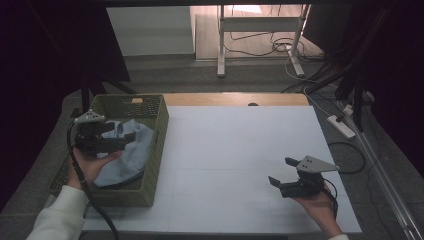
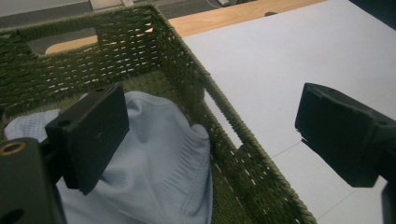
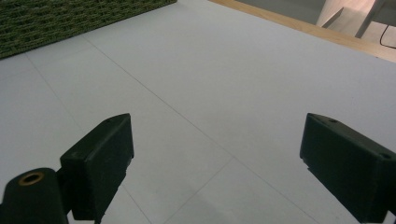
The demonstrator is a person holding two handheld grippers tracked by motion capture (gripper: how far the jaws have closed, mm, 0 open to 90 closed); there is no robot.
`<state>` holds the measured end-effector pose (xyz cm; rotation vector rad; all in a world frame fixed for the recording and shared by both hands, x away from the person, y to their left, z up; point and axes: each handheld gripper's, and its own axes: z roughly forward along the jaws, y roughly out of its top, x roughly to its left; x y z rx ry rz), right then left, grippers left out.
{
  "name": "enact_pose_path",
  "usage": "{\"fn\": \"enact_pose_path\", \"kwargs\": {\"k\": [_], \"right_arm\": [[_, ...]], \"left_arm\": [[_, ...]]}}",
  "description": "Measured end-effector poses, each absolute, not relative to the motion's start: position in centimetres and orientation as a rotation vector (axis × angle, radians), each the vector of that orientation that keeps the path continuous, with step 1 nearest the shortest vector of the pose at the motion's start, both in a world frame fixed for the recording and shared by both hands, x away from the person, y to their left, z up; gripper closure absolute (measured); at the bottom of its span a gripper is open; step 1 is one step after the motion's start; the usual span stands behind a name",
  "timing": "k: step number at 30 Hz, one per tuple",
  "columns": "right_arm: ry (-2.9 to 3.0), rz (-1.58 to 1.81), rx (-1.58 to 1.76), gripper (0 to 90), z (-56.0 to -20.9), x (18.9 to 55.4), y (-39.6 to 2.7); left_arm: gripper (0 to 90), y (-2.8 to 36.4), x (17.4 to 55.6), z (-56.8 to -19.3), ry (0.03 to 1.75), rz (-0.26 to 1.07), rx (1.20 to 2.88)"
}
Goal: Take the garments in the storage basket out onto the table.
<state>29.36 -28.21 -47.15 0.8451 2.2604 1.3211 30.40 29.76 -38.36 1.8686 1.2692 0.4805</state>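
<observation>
A green woven basket [image 1: 156,161] stands at the left edge of the table, and a crumpled light blue cloth [image 1: 131,156] lies inside it. My left gripper [image 1: 120,135] hovers over the basket, just above the cloth, open with nothing between its jaws. In the left gripper view the cloth [image 2: 159,163] lies below the left gripper [image 2: 215,126], beside the basket's near wall [image 2: 224,135]. My right gripper [image 1: 282,171] is held low over the white table at the front right, open and empty. In the right gripper view the right gripper [image 3: 222,158] faces bare table, with the basket [image 3: 70,18] far off.
A white sheet [image 1: 240,150] covers the table, with a wooden strip [image 1: 235,99] along its far edge. Beyond it stand metal frame legs [image 1: 220,45] and loose cables. A white power strip [image 1: 342,126] lies on the floor at the right.
</observation>
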Motion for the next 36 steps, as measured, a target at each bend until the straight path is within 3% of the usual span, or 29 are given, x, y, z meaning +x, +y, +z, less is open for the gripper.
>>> {"fn": "enact_pose_path", "kwargs": {"k": [36], "right_arm": [[2.287,1.278,0.842,10.1,-47.6,29.4,-27.9]], "left_arm": [[9.3,31.6,34.7,-41.2,1.434,0.401,1.938]]}}
